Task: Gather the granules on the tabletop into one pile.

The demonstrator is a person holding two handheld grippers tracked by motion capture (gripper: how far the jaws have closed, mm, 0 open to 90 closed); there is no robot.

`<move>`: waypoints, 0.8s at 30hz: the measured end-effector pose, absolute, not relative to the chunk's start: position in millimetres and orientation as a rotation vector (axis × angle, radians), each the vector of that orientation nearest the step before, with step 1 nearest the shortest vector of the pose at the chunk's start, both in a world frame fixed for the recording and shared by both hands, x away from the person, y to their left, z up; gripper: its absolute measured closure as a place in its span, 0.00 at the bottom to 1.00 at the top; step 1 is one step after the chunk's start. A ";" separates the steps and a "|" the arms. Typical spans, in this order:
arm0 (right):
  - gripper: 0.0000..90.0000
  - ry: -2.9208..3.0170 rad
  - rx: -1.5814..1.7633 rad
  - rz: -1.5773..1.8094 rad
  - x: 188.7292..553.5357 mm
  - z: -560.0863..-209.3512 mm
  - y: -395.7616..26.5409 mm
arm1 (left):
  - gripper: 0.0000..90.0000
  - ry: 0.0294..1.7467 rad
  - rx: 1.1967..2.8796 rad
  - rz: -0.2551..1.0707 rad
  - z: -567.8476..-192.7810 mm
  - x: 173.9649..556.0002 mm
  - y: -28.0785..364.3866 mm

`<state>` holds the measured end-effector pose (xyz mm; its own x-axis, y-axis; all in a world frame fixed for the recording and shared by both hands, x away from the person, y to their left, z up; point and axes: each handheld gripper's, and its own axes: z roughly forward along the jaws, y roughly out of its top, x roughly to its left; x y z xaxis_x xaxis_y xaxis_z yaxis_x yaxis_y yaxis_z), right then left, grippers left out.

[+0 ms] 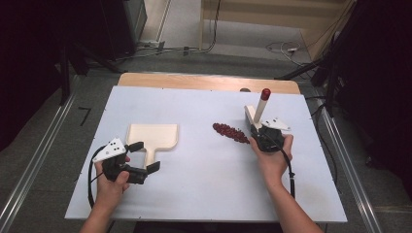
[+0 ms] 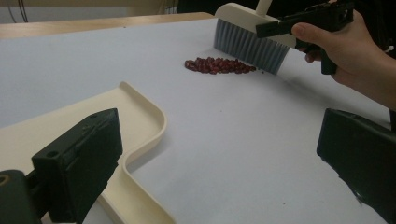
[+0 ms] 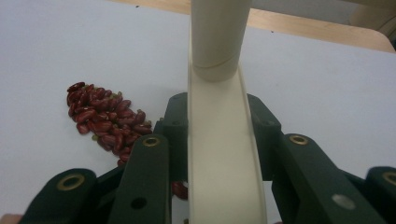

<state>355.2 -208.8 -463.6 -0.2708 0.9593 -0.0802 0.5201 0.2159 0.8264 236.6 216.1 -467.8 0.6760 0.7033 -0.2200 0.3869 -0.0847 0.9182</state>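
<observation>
A cream dustpan (image 1: 151, 136) lies flat at the left of the white board, its handle pointing toward the person. My left gripper (image 1: 145, 156) stands open astride that handle, with neither jaw pressing on it. In the left gripper view the dustpan (image 2: 51, 123) runs under the left jaw of my left gripper (image 2: 219, 154). A strip of red beans (image 1: 231, 132) (image 2: 217, 65) (image 3: 102, 119) lies right of centre. My right gripper (image 1: 260, 128) (image 3: 226, 135) is shut on a cream brush (image 1: 260, 108) (image 3: 224, 154) with a red-tipped handle. The grey bristles (image 2: 247, 44) rest on the board at the beans' right end.
The white board (image 1: 204, 184) lies on a wooden table whose far edge (image 1: 209, 81) shows behind it. Cables (image 1: 282, 48) lie on the floor beyond. Dark equipment stands at both sides, and metal rails (image 1: 350, 170) run along the table's sides.
</observation>
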 end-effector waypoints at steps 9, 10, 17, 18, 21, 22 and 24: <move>0.72 1.878 1.381 0.892 363.0 -463.9 -184.8 | 0.01 0.889 1.696 0.331 -467.3 236.5 218.0; 0.72 1.878 1.382 0.889 363.8 -463.7 -183.6 | 0.01 0.890 1.695 0.331 -467.3 236.6 217.8; 0.72 1.871 1.412 0.903 369.1 -462.8 -180.2 | 0.01 0.888 1.701 0.332 -467.2 236.7 217.5; 0.72 1.873 1.415 0.907 369.4 -462.5 -180.0 | 0.01 0.888 1.700 0.332 -467.1 236.7 217.5; 0.72 1.876 1.421 0.927 370.8 -461.3 -178.8 | 0.01 0.884 1.700 0.333 -467.1 236.7 217.4; 0.72 1.878 1.418 0.934 371.0 -461.0 -178.1 | 0.01 0.885 1.699 0.333 -467.0 236.5 217.4; 0.72 1.885 1.412 0.940 371.3 -460.7 -175.7 | 0.01 0.885 1.699 0.333 -466.9 236.5 217.6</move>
<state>371.3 -175.7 -460.7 -0.2571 0.9652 -0.0471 0.5428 0.1846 0.8193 236.5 217.6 -466.9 0.6772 0.7023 -0.2194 0.3830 -0.0818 0.9201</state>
